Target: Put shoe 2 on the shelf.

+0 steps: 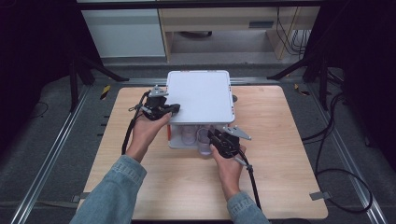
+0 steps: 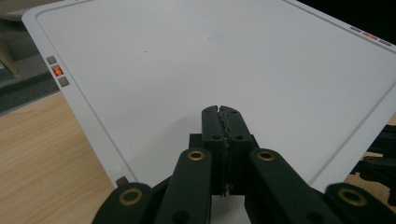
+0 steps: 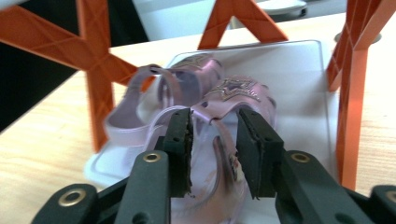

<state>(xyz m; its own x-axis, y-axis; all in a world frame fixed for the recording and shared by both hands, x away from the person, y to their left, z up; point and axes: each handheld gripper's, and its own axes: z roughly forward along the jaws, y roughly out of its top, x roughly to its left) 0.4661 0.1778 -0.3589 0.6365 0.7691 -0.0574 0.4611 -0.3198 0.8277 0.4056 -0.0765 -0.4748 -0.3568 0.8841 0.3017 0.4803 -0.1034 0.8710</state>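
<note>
- On the high view I see a two-tier white rack standing near the far middle of the wooden table; its flat top panel hides most of the lower tier.
- My left gripper sits at the rack's left edge, level with the top panel. On the left gripper view its jaws are fully closed, pad against pad, with nothing between them, and the tips rest over the white top panel near its edge.
- A small orange indicator mark shows on the panel's rim on the left gripper view.
- My right gripper is at the front opening of the rack, pointing in under the top panel.
- On the right gripper view I see a pair of lilac sandals lying side by side on the white lower tray, between the orange cross-braced uprights of the rack.
- The right gripper has its jaws parted, one each side of the heel strap of the nearer sandal. The pads do not press on the strap; a gap shows on either side.
- Both sandals rest on the tray with star-shaped trim on their front straps, toes pointing away from the right gripper.
- The person's hands hold both grippers, denim sleeves entering from the bottom edge.
</note>
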